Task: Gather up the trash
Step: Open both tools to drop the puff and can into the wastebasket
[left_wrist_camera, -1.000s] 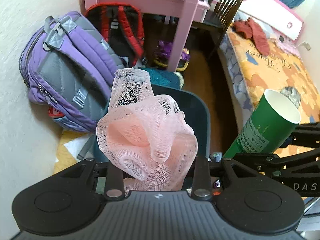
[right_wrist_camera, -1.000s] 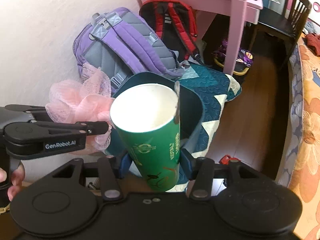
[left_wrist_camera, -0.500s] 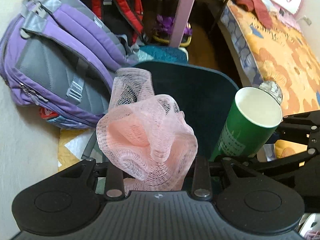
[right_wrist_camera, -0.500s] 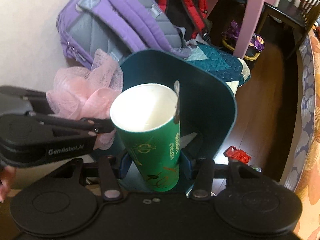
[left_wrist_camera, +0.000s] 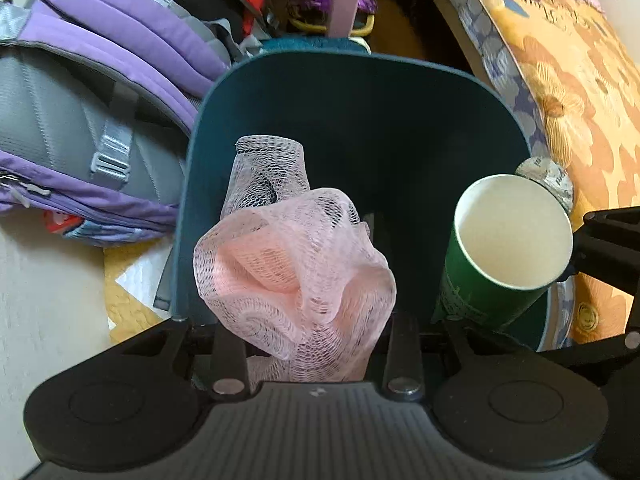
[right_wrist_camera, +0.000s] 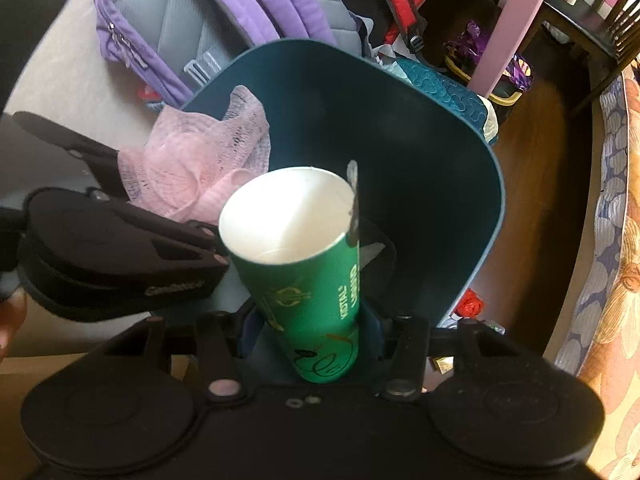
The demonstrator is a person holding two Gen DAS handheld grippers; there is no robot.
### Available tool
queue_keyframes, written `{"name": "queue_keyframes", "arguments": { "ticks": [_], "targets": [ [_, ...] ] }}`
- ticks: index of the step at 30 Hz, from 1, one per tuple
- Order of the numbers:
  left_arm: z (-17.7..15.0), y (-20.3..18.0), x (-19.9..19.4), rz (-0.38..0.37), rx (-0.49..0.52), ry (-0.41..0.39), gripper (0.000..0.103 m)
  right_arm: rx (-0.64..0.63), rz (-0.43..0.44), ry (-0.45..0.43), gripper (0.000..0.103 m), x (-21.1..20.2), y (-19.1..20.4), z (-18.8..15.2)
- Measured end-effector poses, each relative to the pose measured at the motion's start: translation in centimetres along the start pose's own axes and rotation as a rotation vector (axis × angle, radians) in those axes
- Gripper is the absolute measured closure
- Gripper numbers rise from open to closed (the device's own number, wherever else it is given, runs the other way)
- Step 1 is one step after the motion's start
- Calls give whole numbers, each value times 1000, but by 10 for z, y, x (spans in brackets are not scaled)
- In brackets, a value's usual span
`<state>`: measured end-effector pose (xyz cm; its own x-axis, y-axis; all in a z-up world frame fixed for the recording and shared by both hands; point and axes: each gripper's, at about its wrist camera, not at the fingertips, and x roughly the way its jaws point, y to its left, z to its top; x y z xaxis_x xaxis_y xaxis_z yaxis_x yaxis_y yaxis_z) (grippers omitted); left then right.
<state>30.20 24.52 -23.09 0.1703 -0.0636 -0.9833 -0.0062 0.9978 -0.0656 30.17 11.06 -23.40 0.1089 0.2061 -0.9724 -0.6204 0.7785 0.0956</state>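
Both grippers are matte black plastic: behind the jaws there's a wide body with a round raised disc on each side, and two slim arms run forward from silver rivet-like pins toward the fingers. The left gripper point(left_wrist_camera: 308, 344) has a ribbed grey-black panel in the middle behind the jaws with a tiny white logo on it, while the right gripper point(right_wrist_camera: 316, 336) has a smooth panel there with two small screw holes and blue pads on the inner faces of its fingers. From the right wrist view the left one's side shows angular black shells with blurry pale lettering, and a fingertip peeks in at the frame edge behind it.
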Motion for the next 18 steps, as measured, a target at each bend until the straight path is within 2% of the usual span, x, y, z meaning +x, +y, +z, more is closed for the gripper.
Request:
{"name": "queue_keyframes", "arguments": {
  "ticks": [10,16,18],
  "targets": [
    [0,1,17,-27,-17,51,64,-20,-29,29,55,14,7,-3],
    [-1,3,19,-27,-41,51,47,-4,-30,26,53,12,7,-6],
    [-2,3,15,-19,-41,39,44,-4,-28,22,51,9,7,-8]
  ]
}}
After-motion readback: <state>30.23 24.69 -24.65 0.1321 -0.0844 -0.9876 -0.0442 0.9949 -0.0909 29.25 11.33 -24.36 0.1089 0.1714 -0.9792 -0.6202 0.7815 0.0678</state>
